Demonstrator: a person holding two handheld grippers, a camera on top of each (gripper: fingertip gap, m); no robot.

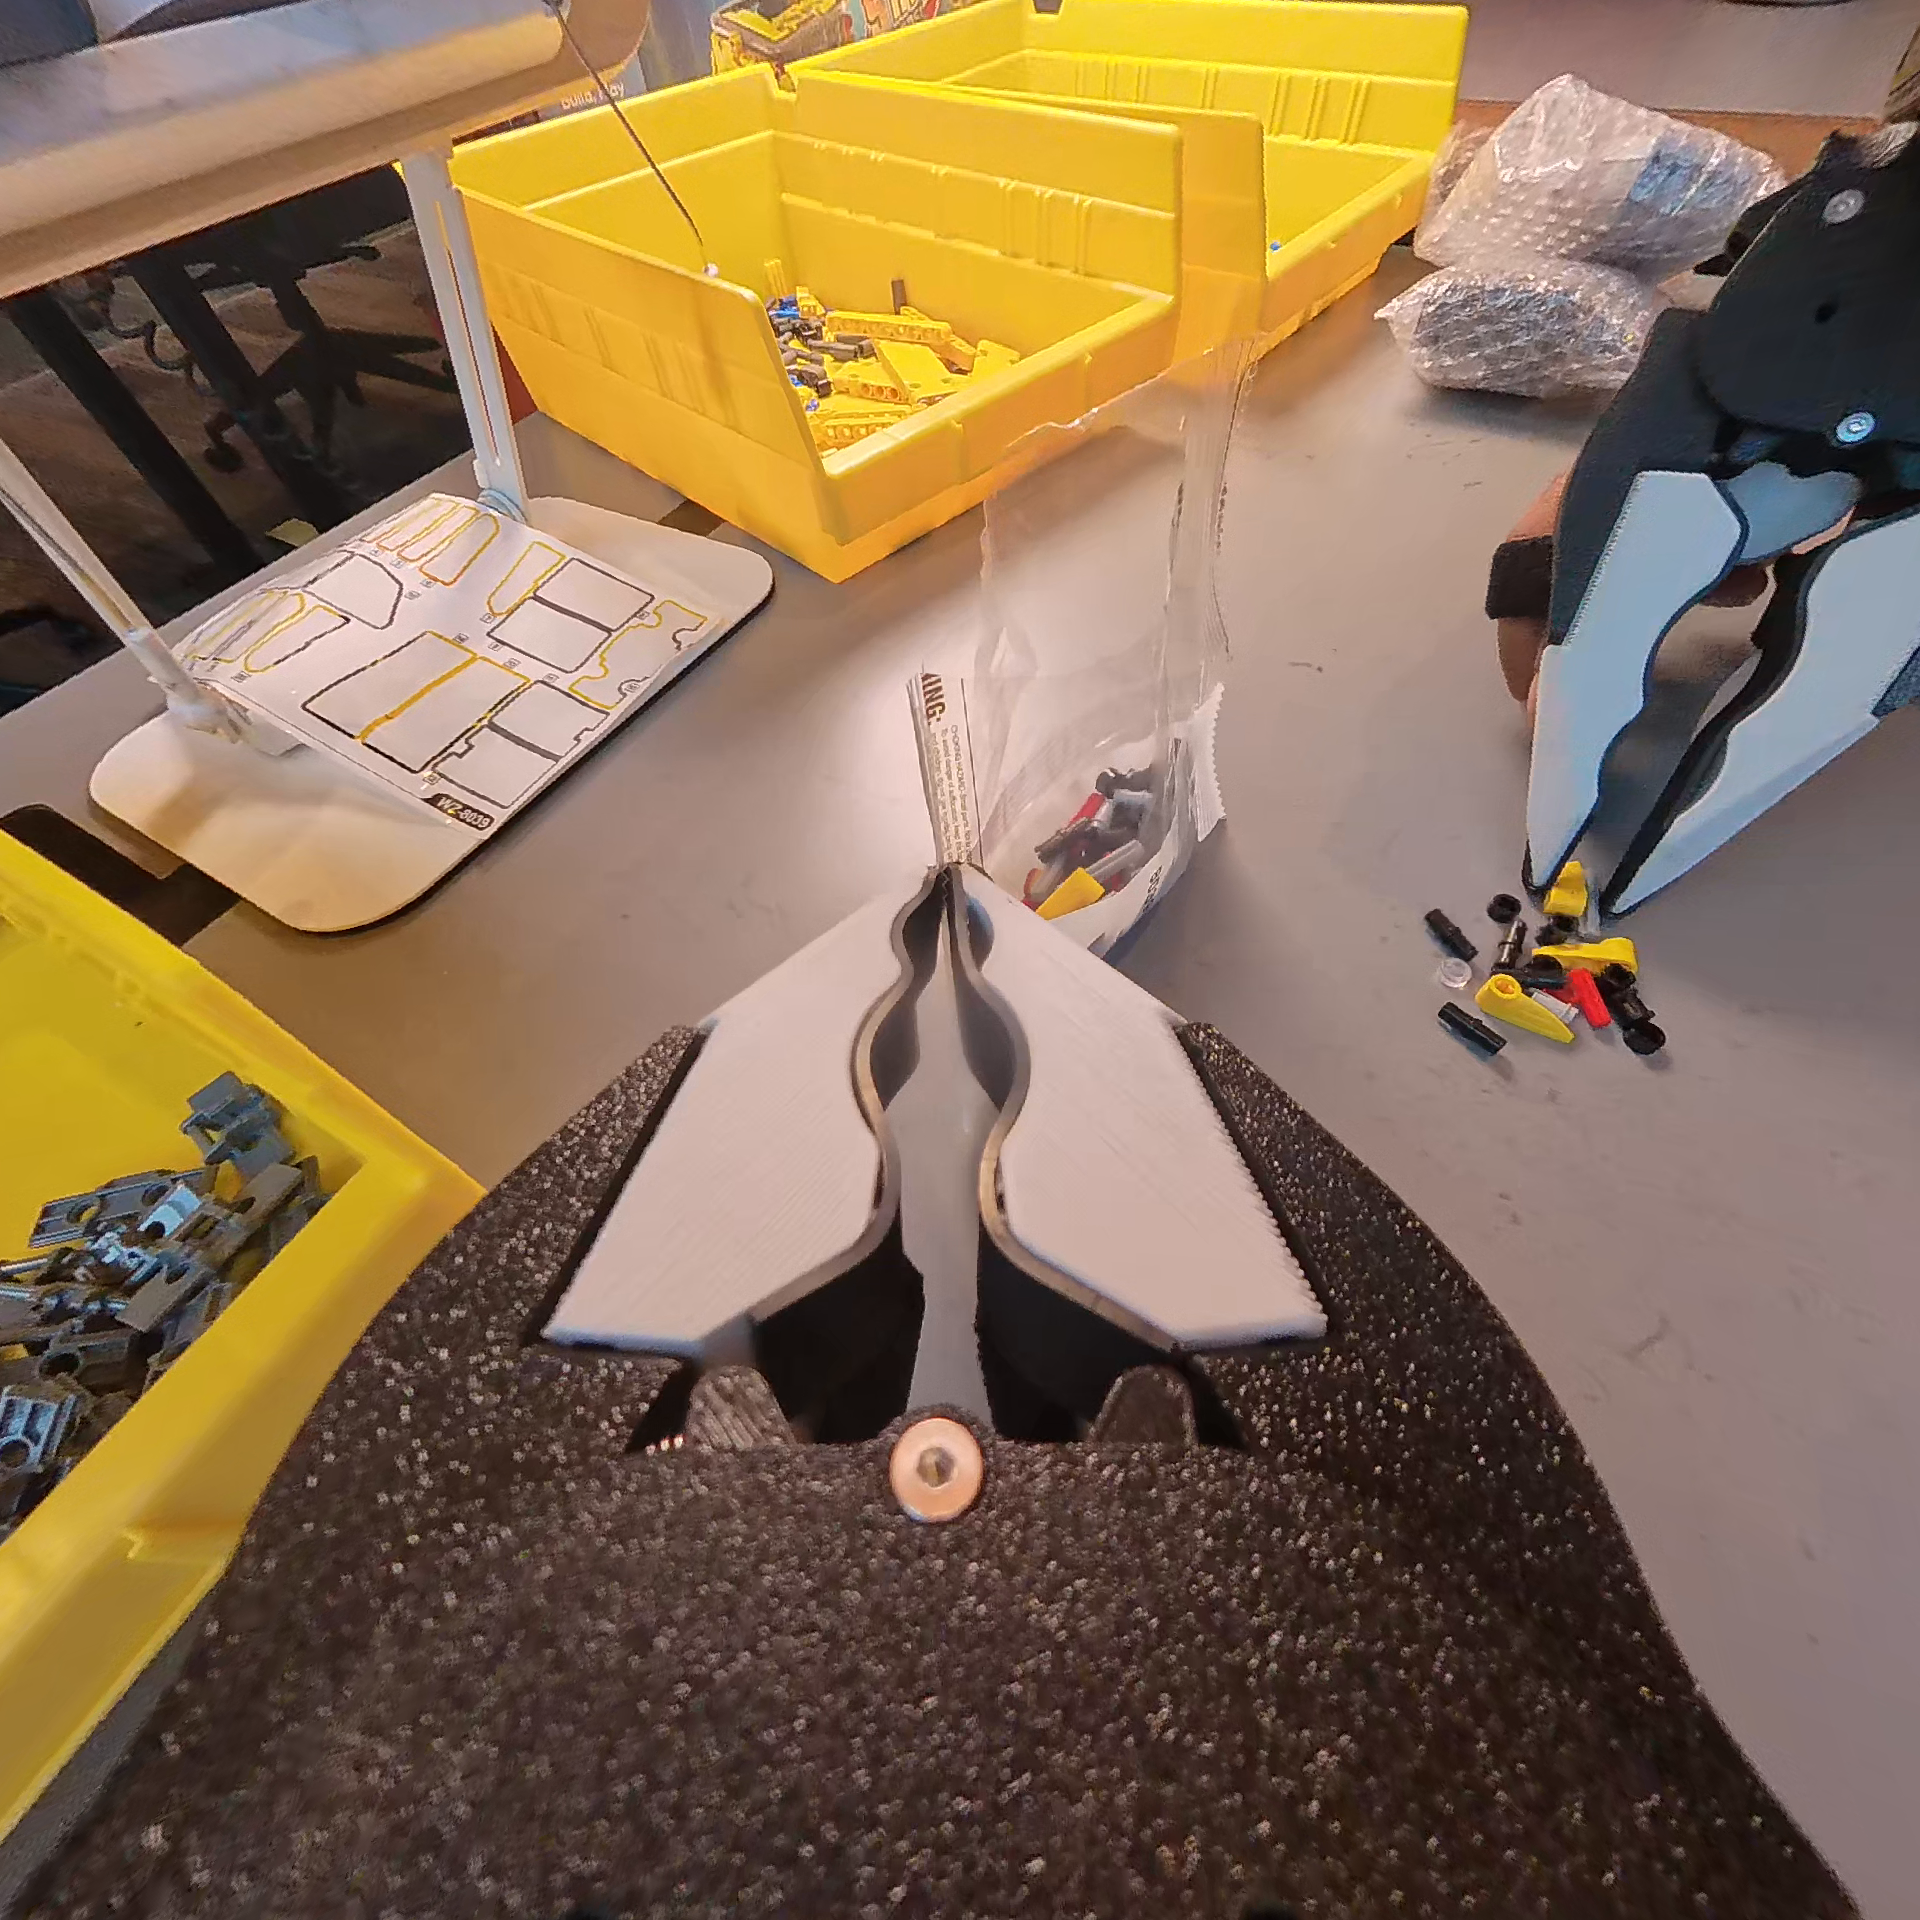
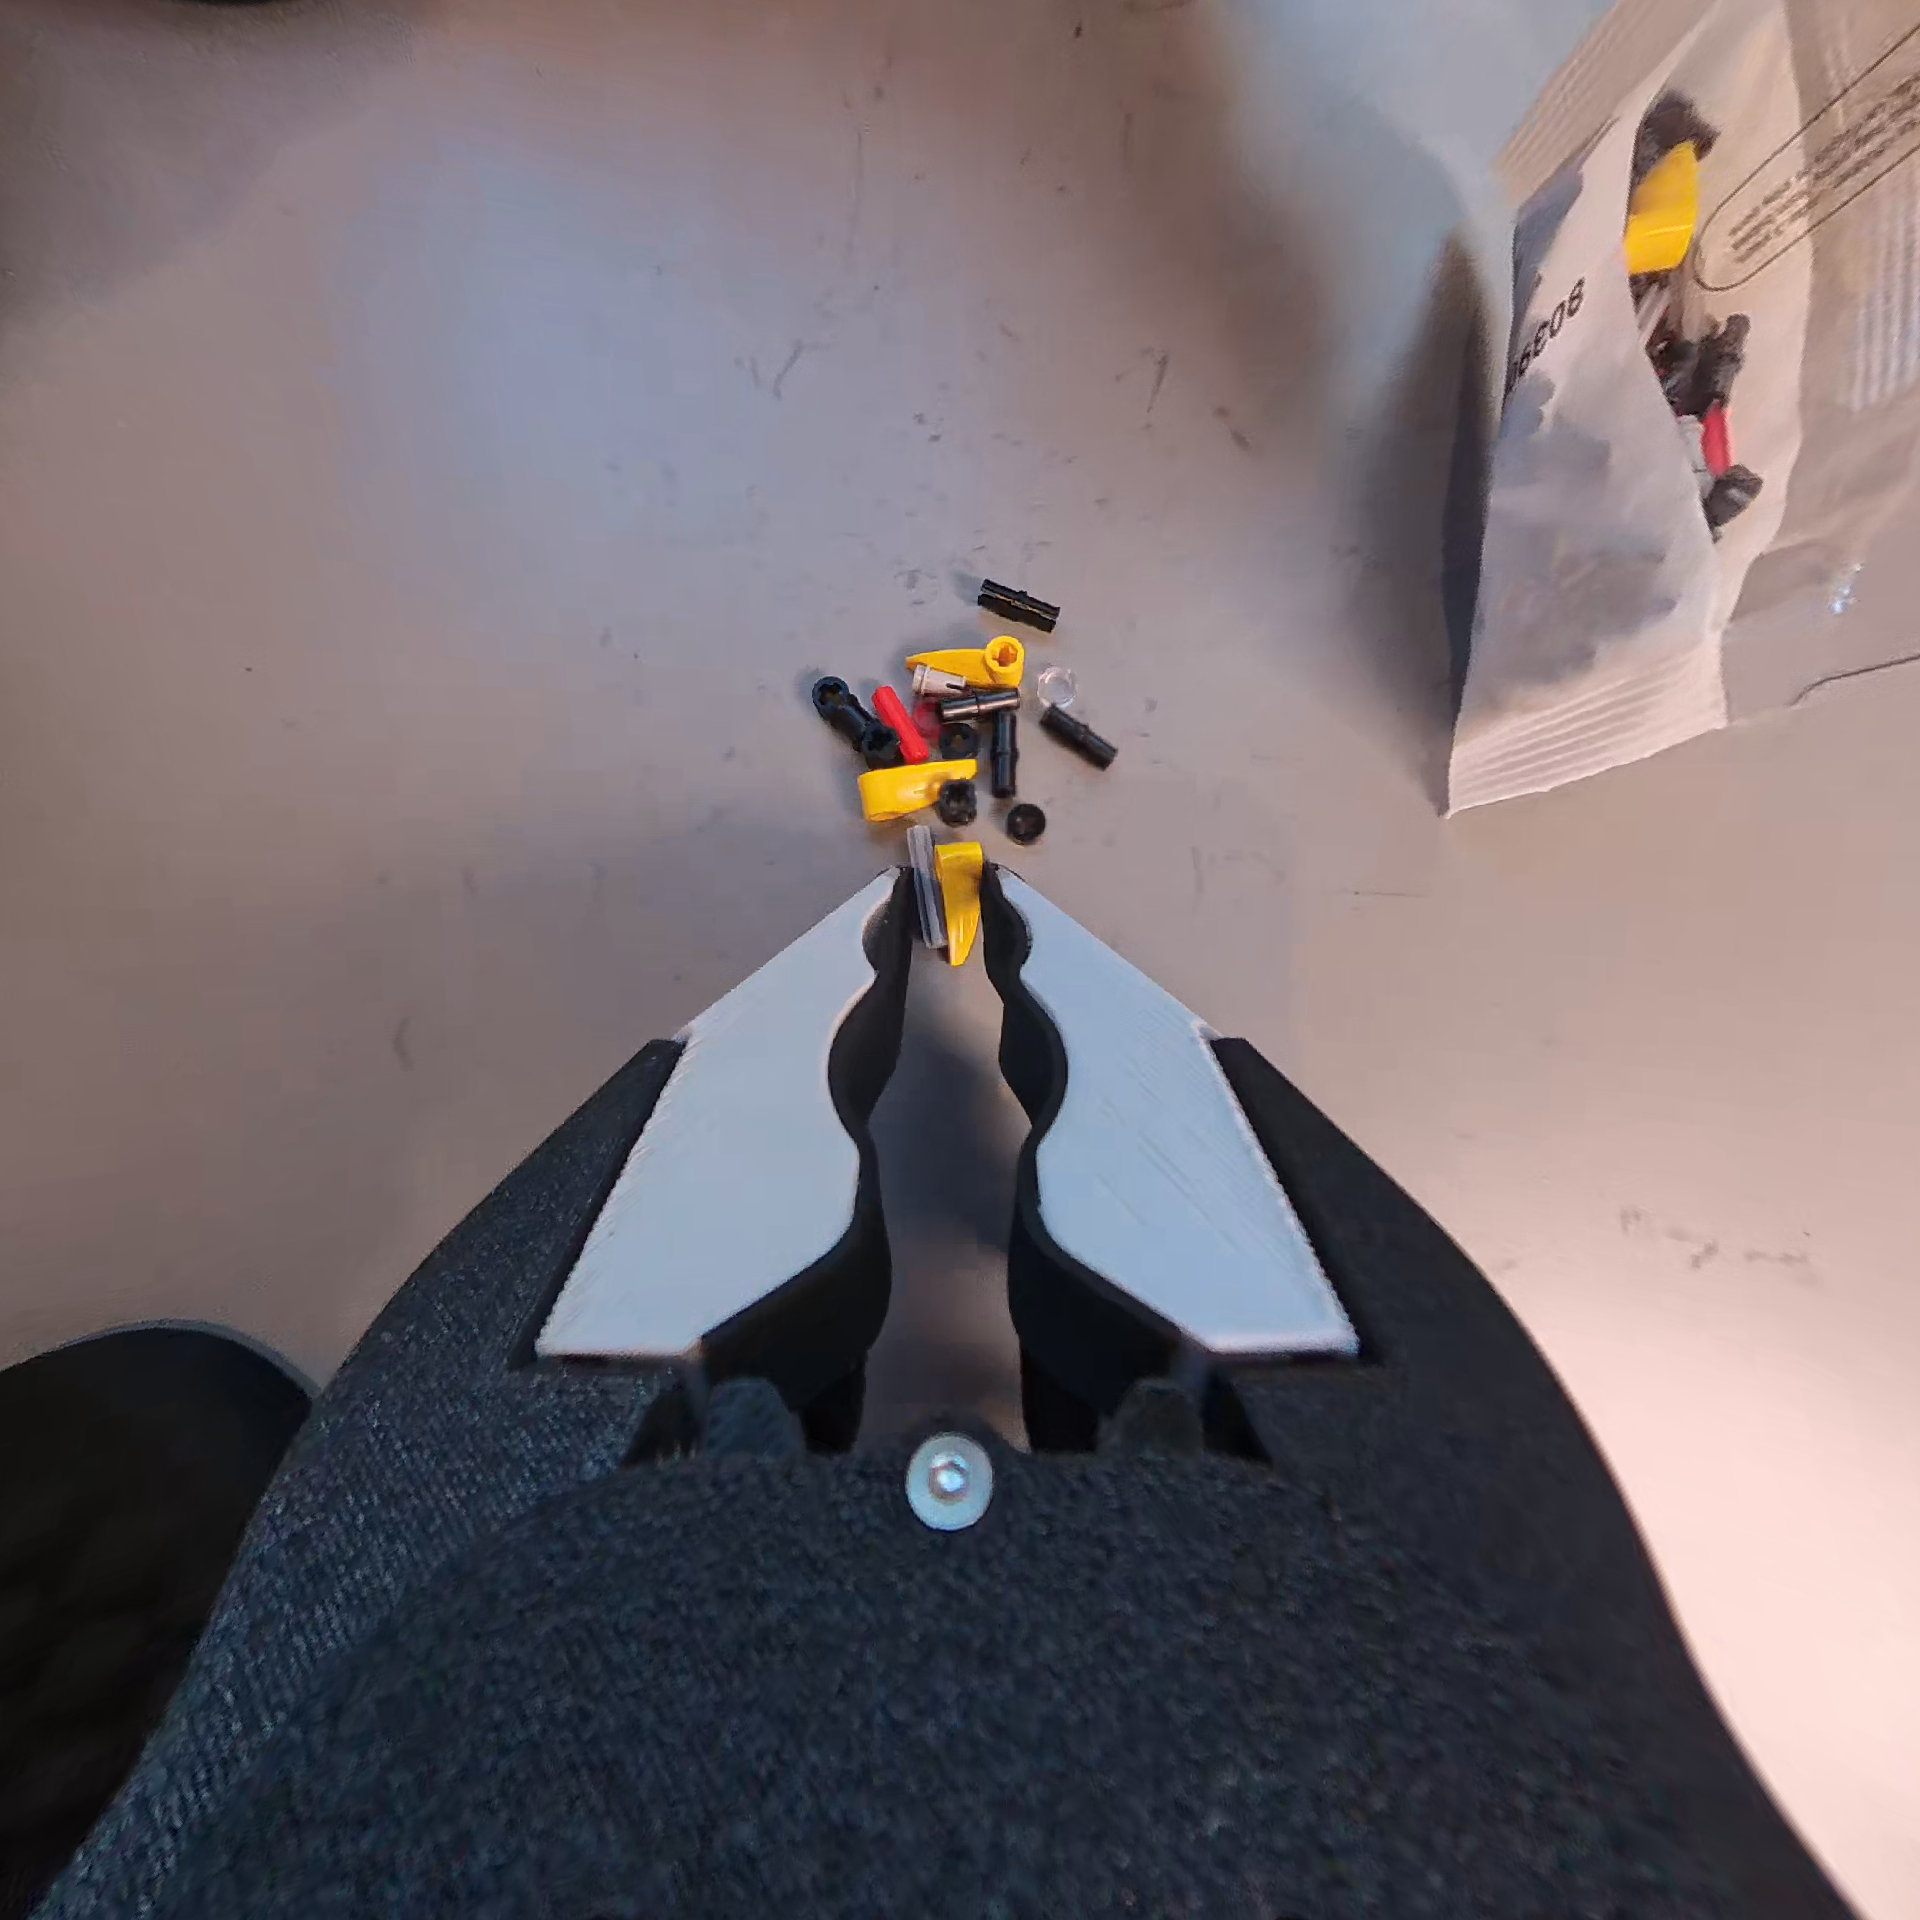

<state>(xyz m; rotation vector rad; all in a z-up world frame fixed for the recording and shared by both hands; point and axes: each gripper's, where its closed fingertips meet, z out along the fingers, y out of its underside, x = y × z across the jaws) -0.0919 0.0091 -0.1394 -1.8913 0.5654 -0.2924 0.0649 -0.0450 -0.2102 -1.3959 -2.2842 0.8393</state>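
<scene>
Right wrist view: right gripper (image 2: 940, 871) around yellow piece (image 2: 958, 896).

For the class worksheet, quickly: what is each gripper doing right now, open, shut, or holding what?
Left gripper: shut on the edge of the clear plastic bag of small parts.
Right gripper: shut on a small yellow piece, with a grey piece beside it.

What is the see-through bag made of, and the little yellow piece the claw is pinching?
The bag looks like thin clear plastic film: you can see the small parts inside, and it crinkles and shines. The left claw pinches its edge. The yellow piece between the right claw's tips looks like hard, smooth, glossy plastic, probably a toy building part, with crisp moulded edges.
</scene>
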